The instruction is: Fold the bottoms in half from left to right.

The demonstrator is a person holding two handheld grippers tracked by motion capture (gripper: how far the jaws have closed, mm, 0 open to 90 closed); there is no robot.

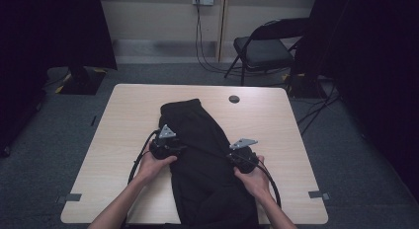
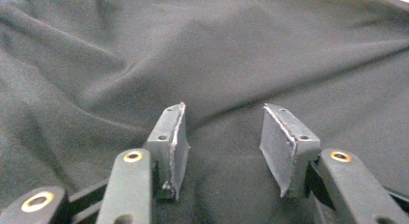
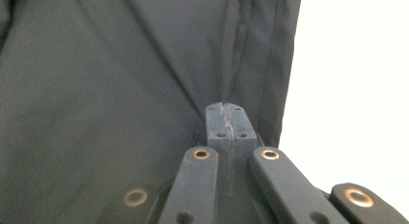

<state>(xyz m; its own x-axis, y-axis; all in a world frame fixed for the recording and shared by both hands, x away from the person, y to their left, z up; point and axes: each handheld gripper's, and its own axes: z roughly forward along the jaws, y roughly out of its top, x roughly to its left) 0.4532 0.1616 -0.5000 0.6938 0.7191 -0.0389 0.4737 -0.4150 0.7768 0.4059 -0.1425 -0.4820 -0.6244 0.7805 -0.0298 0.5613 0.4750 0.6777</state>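
The black garment [image 1: 205, 155] runs lengthwise away from the person down the desk [image 1: 123, 115], left hand-held gripper [image 2: 224, 142] gaping empty over one side, right hand-held gripper [image 3: 226, 122] pinched on a fold at the opposite edge.

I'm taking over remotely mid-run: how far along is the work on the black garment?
Done: the black garment lies lengthwise on the table, apparently folded into a long strip. In hand: the right gripper is pinched shut on a fold near its edge; the left gripper rests open on the cloth. Left, probably: the left grip and any further folding.
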